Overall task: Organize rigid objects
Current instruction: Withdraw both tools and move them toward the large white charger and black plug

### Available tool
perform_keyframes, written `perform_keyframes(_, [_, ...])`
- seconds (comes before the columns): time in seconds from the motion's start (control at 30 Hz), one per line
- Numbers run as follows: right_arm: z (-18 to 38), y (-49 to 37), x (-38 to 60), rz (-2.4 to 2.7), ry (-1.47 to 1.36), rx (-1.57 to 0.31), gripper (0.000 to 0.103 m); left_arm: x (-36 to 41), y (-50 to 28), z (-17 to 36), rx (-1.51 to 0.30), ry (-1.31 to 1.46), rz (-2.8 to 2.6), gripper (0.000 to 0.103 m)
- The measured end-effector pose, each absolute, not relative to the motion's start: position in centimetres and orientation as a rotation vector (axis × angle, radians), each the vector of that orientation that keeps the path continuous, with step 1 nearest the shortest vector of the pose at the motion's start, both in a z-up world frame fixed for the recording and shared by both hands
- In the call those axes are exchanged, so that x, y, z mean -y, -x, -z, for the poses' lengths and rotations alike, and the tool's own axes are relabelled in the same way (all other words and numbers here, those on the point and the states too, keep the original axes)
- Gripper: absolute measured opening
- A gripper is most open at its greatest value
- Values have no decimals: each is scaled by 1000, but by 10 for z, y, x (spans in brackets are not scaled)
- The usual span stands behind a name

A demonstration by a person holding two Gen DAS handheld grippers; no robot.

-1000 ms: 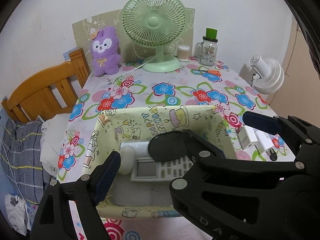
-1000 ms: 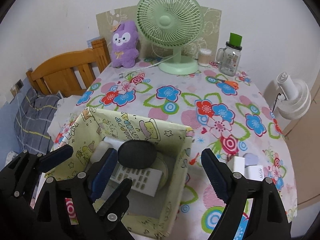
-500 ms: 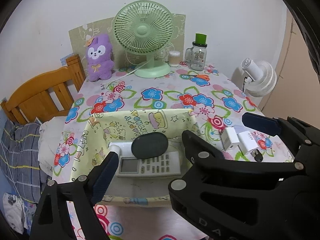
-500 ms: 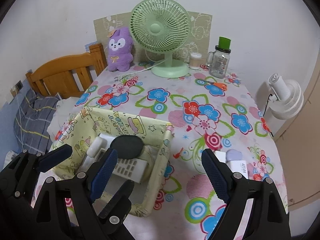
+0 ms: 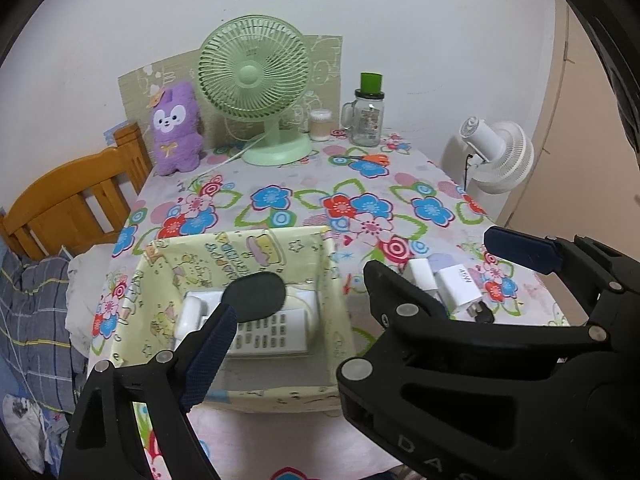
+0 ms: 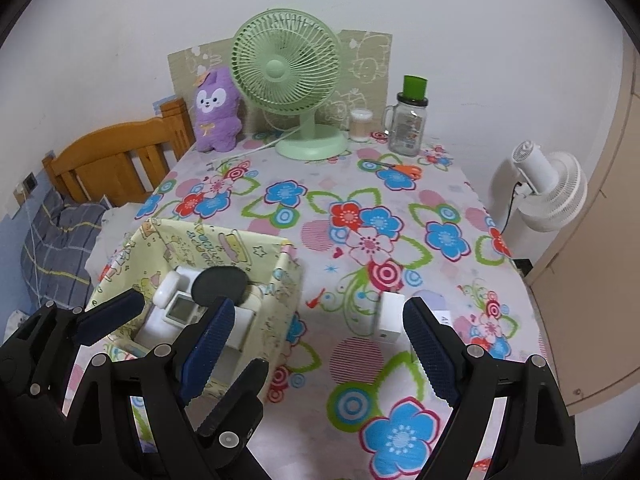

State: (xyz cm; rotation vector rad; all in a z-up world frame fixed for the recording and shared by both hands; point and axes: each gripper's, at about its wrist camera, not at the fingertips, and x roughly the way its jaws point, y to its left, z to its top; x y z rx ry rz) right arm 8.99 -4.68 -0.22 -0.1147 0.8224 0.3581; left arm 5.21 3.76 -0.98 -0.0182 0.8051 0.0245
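Note:
A yellow cartoon-print fabric bin (image 5: 260,248) (image 6: 224,244) sits on the near left of the floral table. Inside lie a white remote control (image 5: 272,334) (image 6: 180,308), a black oval disc (image 5: 256,294) (image 6: 220,286) and other white items. White chargers (image 5: 456,282) (image 6: 390,316) lie on the table right of the bin. My left gripper (image 5: 360,300) is open and empty, held above the bin's near right. My right gripper (image 6: 320,344) is open and empty, just in front of the white charger.
At the table's back stand a green fan (image 6: 288,80), a purple plush toy (image 6: 216,110), a glass jar with a green lid (image 6: 408,124) and a small cup (image 6: 360,125). Orange scissors (image 6: 400,168) lie nearby. A wooden headboard (image 6: 116,160) is left, a white fan (image 6: 548,188) right.
Both grippers have pulled back and up from the bin, and the view has shifted right toward the chargers. The bin's contents have not moved.

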Motion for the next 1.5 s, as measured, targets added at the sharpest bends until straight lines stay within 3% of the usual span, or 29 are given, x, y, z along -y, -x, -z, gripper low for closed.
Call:
perform_keyframes(1.23, [16, -92, 157, -215, 55, -797, 88, 68, -67, 22, -785, -44, 129, 91])
perform_keyframes(1.5, [34, -101, 175, -204, 54, -808, 81, 85, -79, 38, -808, -43, 155, 91])
